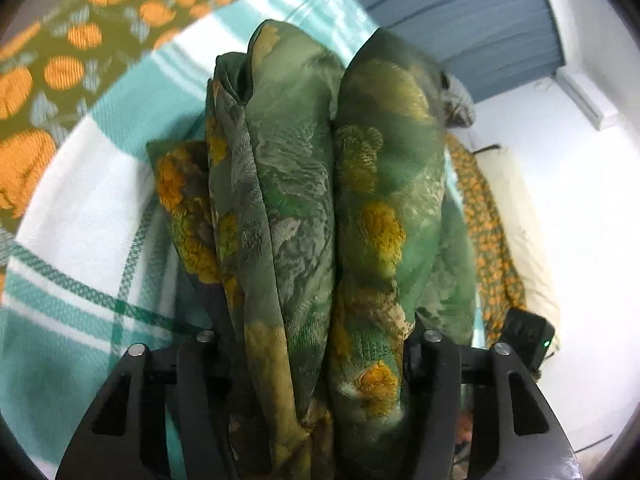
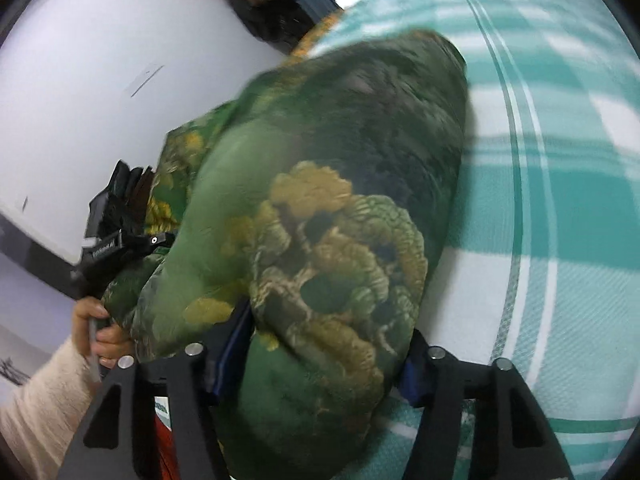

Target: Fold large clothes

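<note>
A large green cloth with yellow-orange flowers [image 1: 320,208] hangs bunched in thick folds between the fingers of my left gripper [image 1: 320,320], which is shut on it. The fingertips are hidden by the folds. In the right wrist view the same green cloth [image 2: 320,220] bulges between the fingers of my right gripper [image 2: 320,344], which is shut on it too. The other gripper [image 2: 116,220] and the hand holding it [image 2: 100,328] show at the left, pressed against the cloth. The cloth is held above a teal and white checked blanket [image 2: 540,200].
The checked blanket [image 1: 80,220] covers the surface below. An olive cloth with orange print [image 1: 48,80] lies at its far left edge, and another orange-patterned cloth [image 1: 488,240] at the right. A white wall [image 2: 100,100] and a blue panel [image 1: 472,16] stand behind.
</note>
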The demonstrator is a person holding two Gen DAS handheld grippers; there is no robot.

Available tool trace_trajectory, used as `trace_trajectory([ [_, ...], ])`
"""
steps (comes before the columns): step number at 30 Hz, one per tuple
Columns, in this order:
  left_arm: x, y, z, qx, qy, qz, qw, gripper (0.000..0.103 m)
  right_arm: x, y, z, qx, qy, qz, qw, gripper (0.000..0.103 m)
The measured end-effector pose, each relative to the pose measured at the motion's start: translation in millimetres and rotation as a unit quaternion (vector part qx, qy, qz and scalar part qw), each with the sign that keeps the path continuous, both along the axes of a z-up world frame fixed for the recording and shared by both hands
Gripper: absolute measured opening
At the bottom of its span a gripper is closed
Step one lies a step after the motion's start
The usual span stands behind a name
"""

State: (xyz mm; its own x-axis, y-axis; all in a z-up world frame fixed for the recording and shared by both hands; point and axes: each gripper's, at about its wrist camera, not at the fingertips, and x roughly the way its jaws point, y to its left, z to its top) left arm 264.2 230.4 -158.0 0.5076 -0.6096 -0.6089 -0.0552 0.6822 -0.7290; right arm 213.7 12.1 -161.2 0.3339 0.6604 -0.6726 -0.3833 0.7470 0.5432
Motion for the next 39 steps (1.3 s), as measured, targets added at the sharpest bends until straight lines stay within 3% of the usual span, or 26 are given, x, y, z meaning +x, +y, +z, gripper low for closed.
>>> trace_trajectory([
  [4,2,-13,35,0.004,-0.036,0.007,0.9993,0.056,-9,-2,32,0.012,-0.056,0.012,0.998,0.060],
  [7,18,-22,54,0.011,-0.059,0.009,0.9982,0.056,7,-13,53,0.031,-0.081,0.013,0.996,0.060],
  [14,54,-23,64,0.041,-0.097,0.016,0.9943,0.056,106,-25,70,0.058,-0.119,0.001,0.991,0.060],
  [20,106,-30,16,0.066,-0.070,0.024,0.9951,0.059,196,-36,31,0.066,-0.092,0.003,0.994,0.060],
  [22,121,-33,-12,0.079,-0.034,0.026,0.9960,0.065,216,-38,5,0.065,-0.058,-0.002,0.996,0.061],
  [24,123,-34,-32,0.082,-0.023,0.032,0.9958,0.081,229,-40,-30,0.064,-0.008,-0.005,0.998,0.063],
  [27,107,-28,-32,0.073,-0.040,0.047,0.9954,0.097,222,-51,-48,0.103,0.003,-0.014,0.995,0.075],
  [29,94,-26,-23,0.090,-0.048,0.049,0.9936,0.096,221,-56,-45,0.109,0.015,-0.027,0.994,0.082],
  [32,60,-30,10,0.161,-0.077,0.067,0.9816,0.096,203,-64,-24,0.073,0.018,-0.057,0.996,0.083],
  [34,29,-38,29,0.215,-0.105,0.070,0.9685,0.100,172,-70,6,0.024,-0.019,-0.082,0.996,0.083],
  [37,-29,-66,62,0.287,-0.138,0.078,0.9448,0.102,128,-70,42,-0.079,-0.079,-0.112,0.987,0.083],
  [38,-49,-79,70,0.315,-0.150,0.088,0.9331,0.102,107,-68,56,-0.131,-0.105,-0.126,0.978,0.083],
  [39,-68,-93,77,0.344,-0.162,0.096,0.9200,0.102,93,-67,64,-0.152,-0.120,-0.134,0.972,0.083],
])
